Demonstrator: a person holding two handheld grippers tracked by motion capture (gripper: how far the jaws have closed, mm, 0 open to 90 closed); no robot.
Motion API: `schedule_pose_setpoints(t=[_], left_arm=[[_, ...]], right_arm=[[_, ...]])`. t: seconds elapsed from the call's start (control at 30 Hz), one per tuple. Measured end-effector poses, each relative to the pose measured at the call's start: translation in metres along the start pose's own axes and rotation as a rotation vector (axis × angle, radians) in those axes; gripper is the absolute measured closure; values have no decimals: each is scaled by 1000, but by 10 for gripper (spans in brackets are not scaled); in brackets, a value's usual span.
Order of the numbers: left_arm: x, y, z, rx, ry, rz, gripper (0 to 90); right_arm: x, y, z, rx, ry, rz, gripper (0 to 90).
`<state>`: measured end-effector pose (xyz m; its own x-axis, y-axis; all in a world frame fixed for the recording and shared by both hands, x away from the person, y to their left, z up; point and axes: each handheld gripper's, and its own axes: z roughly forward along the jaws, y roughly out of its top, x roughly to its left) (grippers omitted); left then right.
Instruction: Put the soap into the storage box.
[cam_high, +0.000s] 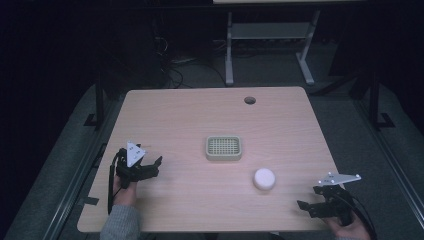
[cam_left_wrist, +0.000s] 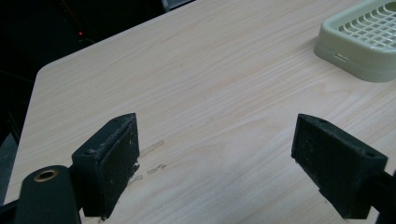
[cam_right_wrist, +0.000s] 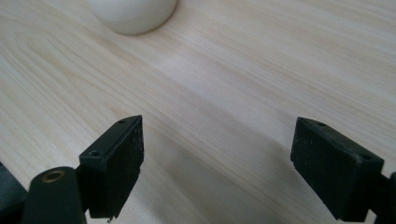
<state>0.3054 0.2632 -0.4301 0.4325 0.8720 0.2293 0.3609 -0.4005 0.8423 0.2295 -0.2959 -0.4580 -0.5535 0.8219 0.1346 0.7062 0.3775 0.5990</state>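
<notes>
A pale green soap dish with a grid top (cam_high: 223, 147) lies at the middle of the wooden table (cam_high: 200, 115). A round white soap bar (cam_high: 264, 178) rests to its front right. My left gripper (cam_high: 150, 167) hovers near the table's front left, open and holding nothing. In the left gripper view the gripper (cam_left_wrist: 215, 154) stands wide over bare wood, with the dish (cam_left_wrist: 362, 39) at the upper right. My right gripper (cam_high: 307, 207) is at the front right, open, its jaws wide apart (cam_right_wrist: 217, 158). The soap bar (cam_right_wrist: 133, 14) lies ahead of it at the top left.
A round cable hole (cam_high: 249, 100) sits near the table's far edge. Behind the table stands a grey metal frame (cam_high: 270, 35) with cables on the dark floor. Faint tape marks (cam_left_wrist: 152, 158) show on the wood near my left gripper.
</notes>
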Motion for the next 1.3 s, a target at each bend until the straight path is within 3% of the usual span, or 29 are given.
schedule_pose_setpoints(t=[0.33, 1.3], left_arm=[[2, 0, -2, -4, 0, -8, 149], [4, 1, -5, -16, 0, -20, 148]], right_arm=[[7, 13, -3, 9, 15, -33, 176], [26, 78, -2, 135, 3, -198, 177]])
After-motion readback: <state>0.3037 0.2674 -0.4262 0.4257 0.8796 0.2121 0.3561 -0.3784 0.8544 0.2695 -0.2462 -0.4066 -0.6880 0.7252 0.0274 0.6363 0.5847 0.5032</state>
